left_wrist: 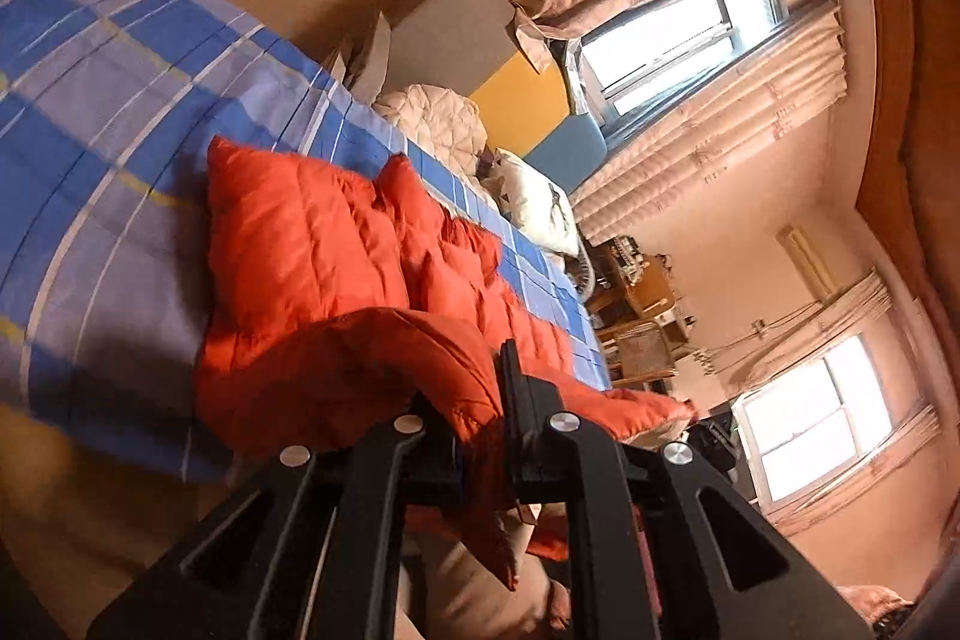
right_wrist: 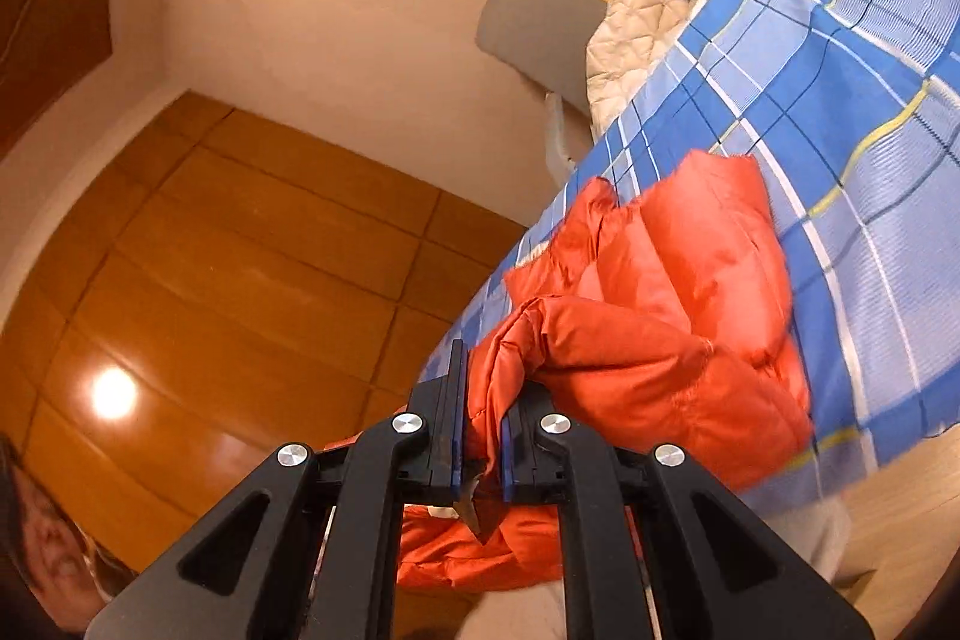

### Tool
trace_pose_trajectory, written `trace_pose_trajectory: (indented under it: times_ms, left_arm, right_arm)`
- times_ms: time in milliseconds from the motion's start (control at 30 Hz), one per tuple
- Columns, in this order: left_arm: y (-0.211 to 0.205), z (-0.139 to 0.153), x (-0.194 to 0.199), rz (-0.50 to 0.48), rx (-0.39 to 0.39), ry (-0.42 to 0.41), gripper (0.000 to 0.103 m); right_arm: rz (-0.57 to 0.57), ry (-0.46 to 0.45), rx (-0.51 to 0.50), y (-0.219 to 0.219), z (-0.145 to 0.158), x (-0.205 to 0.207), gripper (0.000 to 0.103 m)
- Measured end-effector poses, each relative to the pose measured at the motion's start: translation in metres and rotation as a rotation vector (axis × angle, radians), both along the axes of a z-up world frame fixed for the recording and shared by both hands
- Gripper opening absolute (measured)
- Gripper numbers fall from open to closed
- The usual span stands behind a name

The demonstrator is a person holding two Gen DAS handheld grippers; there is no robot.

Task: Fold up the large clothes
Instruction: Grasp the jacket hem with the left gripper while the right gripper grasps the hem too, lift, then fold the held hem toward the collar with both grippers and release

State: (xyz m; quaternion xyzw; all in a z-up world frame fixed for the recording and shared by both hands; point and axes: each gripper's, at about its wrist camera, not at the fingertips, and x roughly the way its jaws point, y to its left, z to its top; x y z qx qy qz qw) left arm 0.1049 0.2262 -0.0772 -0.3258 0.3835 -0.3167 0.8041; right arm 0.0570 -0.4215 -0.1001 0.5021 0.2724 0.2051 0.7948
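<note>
An orange quilted down jacket (left_wrist: 312, 244) lies on a bed with a blue checked sheet (left_wrist: 108, 100). My left gripper (left_wrist: 480, 400) is shut on a lifted edge of the jacket at the near side of the bed; the fabric drapes over its left finger. In the right wrist view the jacket (right_wrist: 690, 280) lies on the sheet (right_wrist: 870, 130) near the bed's edge. My right gripper (right_wrist: 483, 412) is shut on another edge of the jacket, with fabric pinched between its blue pads. Part of the jacket hangs below both grippers.
A cream quilt (left_wrist: 438, 118) and a white pillow (left_wrist: 540, 202) lie at the far end of the bed by an orange and blue headboard (left_wrist: 528, 100). Curtained windows (left_wrist: 678, 40) and cluttered furniture (left_wrist: 636, 304) stand beyond. Wooden wardrobe panels (right_wrist: 252, 268) show in the right wrist view.
</note>
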Motion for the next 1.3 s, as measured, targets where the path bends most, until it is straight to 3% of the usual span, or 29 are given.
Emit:
trace_pose_trajectory:
  times_ms: [267, 433, 600, 700, 767, 800, 867, 933, 1033, 1100, 1200, 1300]
  left_arm:
    - [-0.022, -0.012, 0.069, 0.048, 0.115, -0.001, 0.01]
    - [-0.032, -0.033, 0.104, 0.1, 0.136, 0.046, 0.011]
    - [-0.044, -0.05, 0.127, 0.131, 0.188, 0.059, 0.015]
    - [-0.043, -0.063, 0.139, 0.157, 0.17, 0.085, 0.017]
    - [-0.039, -0.071, 0.144, 0.18, 0.118, 0.112, 0.026]
    - [-0.032, -0.075, 0.145, 0.199, 0.048, 0.126, 0.03]
    - [-0.024, -0.079, 0.144, 0.226, -0.03, 0.135, 0.044]
    - [-0.014, -0.077, 0.141, 0.252, -0.095, 0.13, 0.053]
    - [-0.001, -0.062, 0.128, 0.334, -0.058, 0.06, 0.071]
    - [0.007, -0.048, 0.115, 0.405, -0.004, 0.003, 0.075]
    - [-0.001, -0.035, 0.099, 0.412, 0.063, -0.034, 0.075]
    - [-0.037, -0.022, 0.079, 0.348, 0.244, -0.086, 0.075]
  right_arm:
    - [-0.05, 0.077, 0.031, -0.01, -0.026, 0.068, 0.008]
    - [-0.132, 0.155, 0.067, -0.019, -0.061, 0.099, 0.008]
    - [-0.181, 0.191, 0.029, -0.015, -0.085, 0.121, 0.008]
    - [-0.196, 0.193, -0.003, -0.012, -0.09, 0.128, 0.009]
    - [-0.208, 0.175, 0.01, -0.012, -0.088, 0.128, 0.02]
    - [-0.215, 0.152, 0.025, -0.013, -0.086, 0.125, 0.025]
    - [-0.229, 0.108, 0.037, -0.014, -0.079, 0.122, 0.051]
    - [-0.278, 0.068, -0.014, -0.015, -0.064, 0.114, 0.064]
    - [-0.314, 0.056, -0.106, -0.016, -0.042, 0.102, 0.065]
    - [-0.297, 0.069, -0.22, -0.006, -0.024, 0.097, 0.065]
    - [-0.243, 0.131, -0.454, 0.025, -0.005, 0.097, 0.064]
    - [-0.179, 0.158, -0.713, 0.068, 0.005, 0.097, 0.062]
